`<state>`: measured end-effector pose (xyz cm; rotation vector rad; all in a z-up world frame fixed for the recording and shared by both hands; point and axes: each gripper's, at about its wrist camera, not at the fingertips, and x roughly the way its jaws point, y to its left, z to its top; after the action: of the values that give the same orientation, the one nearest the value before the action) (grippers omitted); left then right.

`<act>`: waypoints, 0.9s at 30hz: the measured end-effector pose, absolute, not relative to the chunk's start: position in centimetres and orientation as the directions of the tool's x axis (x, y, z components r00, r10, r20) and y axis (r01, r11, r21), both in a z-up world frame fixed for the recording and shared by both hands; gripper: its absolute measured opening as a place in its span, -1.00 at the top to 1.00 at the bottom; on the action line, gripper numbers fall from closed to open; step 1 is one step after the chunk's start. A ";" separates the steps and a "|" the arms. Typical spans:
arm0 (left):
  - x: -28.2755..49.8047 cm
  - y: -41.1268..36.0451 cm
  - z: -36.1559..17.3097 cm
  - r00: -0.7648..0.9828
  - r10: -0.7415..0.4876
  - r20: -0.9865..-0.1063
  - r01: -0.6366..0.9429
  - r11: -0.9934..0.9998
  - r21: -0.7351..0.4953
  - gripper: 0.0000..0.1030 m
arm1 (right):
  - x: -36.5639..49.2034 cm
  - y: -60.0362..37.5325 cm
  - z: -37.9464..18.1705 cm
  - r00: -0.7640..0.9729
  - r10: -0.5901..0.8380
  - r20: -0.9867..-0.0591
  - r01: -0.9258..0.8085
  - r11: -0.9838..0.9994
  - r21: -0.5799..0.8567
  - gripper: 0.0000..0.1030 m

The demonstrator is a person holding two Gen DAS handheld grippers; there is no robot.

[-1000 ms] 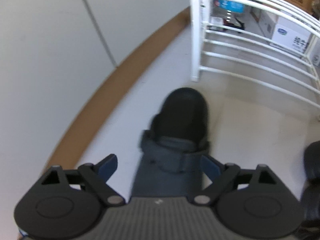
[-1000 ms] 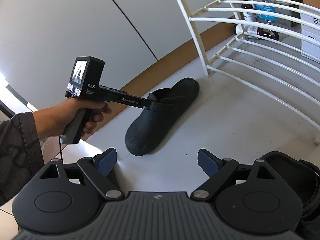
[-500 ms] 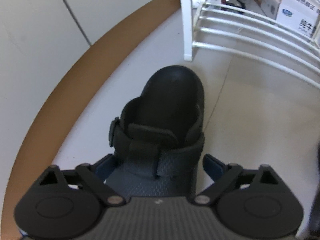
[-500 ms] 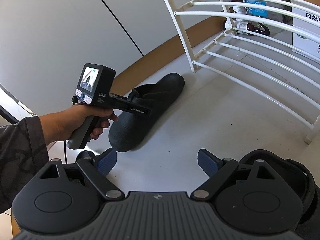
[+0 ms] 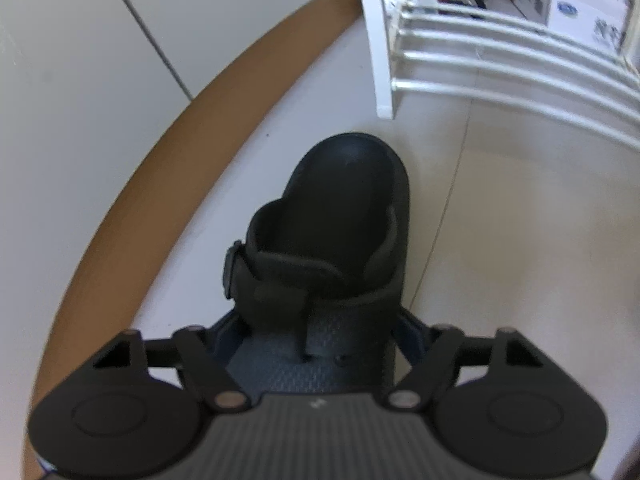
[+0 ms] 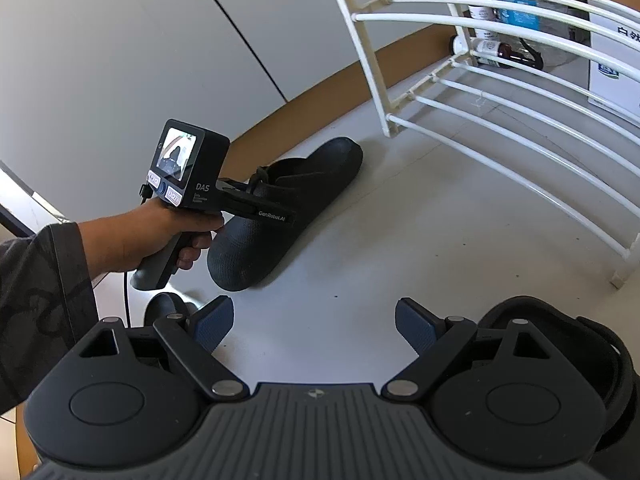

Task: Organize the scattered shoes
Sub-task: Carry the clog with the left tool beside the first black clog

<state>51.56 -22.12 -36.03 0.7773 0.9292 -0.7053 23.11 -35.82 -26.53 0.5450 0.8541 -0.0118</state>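
A black clog (image 5: 340, 232) lies on the white floor, toe toward the white wire shoe rack (image 5: 500, 60). My left gripper (image 5: 316, 332) straddles its heel part, one finger on each side of it; the pads are mostly hidden and whether they press the shoe I cannot tell. The right wrist view shows the same clog (image 6: 288, 208) flat on the floor under the left gripper (image 6: 256, 204). My right gripper (image 6: 314, 326) is open and empty above the floor. A second black clog (image 6: 600, 344) lies at its lower right.
The rack (image 6: 500, 80) stands at the back right with bottles (image 6: 496, 48) and cartons (image 6: 616, 56) behind it. A brown skirting (image 5: 168, 152) and grey wall panels run along the left. A small dark object (image 6: 164, 308) sits by the left hand.
My left gripper has come down and forward over the clog's heel and its fingers have narrowed around it. The right gripper has stayed open and shifted slightly.
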 end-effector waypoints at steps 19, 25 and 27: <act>49.9 -12.9 -27.8 0.470 -0.153 -0.869 0.787 0.520 0.334 -0.34 | 22.8 -29.8 -22.7 0.687 0.247 -0.683 0.148 0.873 0.464 -0.78; 47.9 -7.4 -25.8 0.481 -0.138 -0.866 0.758 0.562 0.332 -0.34 | 22.5 -26.8 -21.5 0.686 0.253 -0.683 0.109 0.892 0.439 -0.78; 47.5 -5.7 -25.3 0.485 -0.133 -0.864 0.743 0.583 0.328 -0.34 | 22.6 -25.8 -21.3 0.674 0.263 -0.690 0.109 0.889 0.445 -0.78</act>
<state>47.48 -5.65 -25.27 0.7784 0.9133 -0.6043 22.62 -25.82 -21.31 0.4817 0.8345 0.0904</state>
